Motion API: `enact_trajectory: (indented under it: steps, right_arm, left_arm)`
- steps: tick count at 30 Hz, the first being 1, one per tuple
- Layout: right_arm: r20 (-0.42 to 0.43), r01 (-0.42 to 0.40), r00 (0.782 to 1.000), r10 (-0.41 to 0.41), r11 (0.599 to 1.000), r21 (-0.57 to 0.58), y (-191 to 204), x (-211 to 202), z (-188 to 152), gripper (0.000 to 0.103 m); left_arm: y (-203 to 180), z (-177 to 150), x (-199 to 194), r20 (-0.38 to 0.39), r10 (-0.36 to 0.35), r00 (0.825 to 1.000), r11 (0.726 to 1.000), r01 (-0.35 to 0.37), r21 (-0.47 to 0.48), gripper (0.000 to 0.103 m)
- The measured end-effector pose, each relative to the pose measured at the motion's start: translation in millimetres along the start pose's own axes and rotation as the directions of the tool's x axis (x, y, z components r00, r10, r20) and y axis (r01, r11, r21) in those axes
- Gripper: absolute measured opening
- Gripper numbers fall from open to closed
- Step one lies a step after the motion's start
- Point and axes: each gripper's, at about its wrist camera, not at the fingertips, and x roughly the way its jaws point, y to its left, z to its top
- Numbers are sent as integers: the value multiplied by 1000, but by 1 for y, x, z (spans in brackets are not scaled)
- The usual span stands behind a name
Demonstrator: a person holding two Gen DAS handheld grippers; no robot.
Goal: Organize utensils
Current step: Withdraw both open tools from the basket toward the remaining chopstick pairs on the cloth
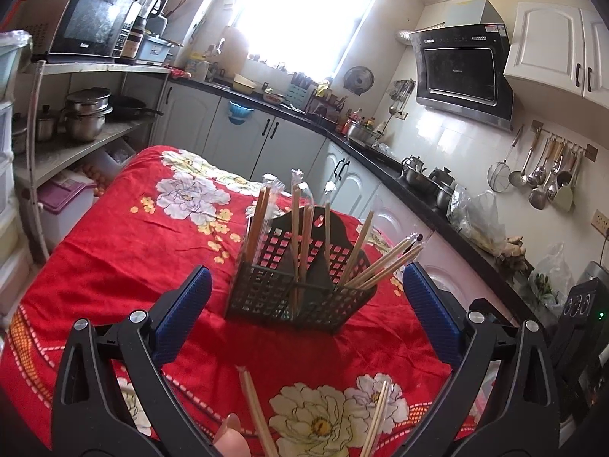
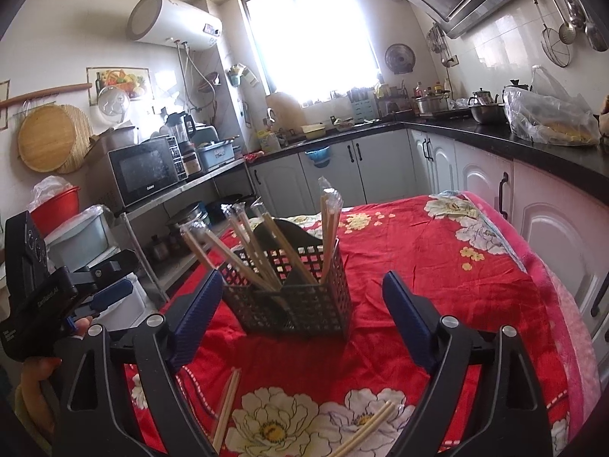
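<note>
A black lattice utensil holder (image 1: 300, 297) stands on the red flowered tablecloth (image 1: 114, 251); it also shows in the right wrist view (image 2: 297, 301). Several pairs of wrapped wooden chopsticks (image 1: 300, 224) stand in it, some leaning right. Two more pairs lie on the cloth near me, one on the left (image 1: 257, 415) and one on the right (image 1: 375, 419); in the right wrist view they lie at the left (image 2: 226, 407) and the right (image 2: 365, 432). My left gripper (image 1: 306, 293) is open and empty, just short of the holder. My right gripper (image 2: 302, 297) is open and empty too.
A metal shelf rack with pots and a microwave (image 1: 91, 19) stands left of the table. Black countertops with white cabinets (image 1: 342, 167) run behind and to the right. The left gripper's body (image 2: 42, 285) shows at the left of the right wrist view.
</note>
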Motion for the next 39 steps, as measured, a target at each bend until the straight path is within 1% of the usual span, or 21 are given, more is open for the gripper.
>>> enact_trajectory:
  steps: [10,18,32,39]
  right_arm:
    - [-35,-20,999,19,999,-31,12,-7,-14,86]
    - [-74,-30,997,27,999,-39,13,-7,-25,86]
    - [-161,-17,987,12,999,-34,-1,-2,-48,89]
    - [-209,-3,978,-2,1000,-27,-9,2,-59,89]
  left_arm:
    - [9,-14,-14,-10,9,1000,1000,-9,-9,92]
    - [18,-24,-20,-29,39,999,999,-40,-24,92]
    - [21,-49,-13,-96,56,994,998,-57,-13,92]
    - [18,-65,0,-155,56,986,998,-56,2,92]
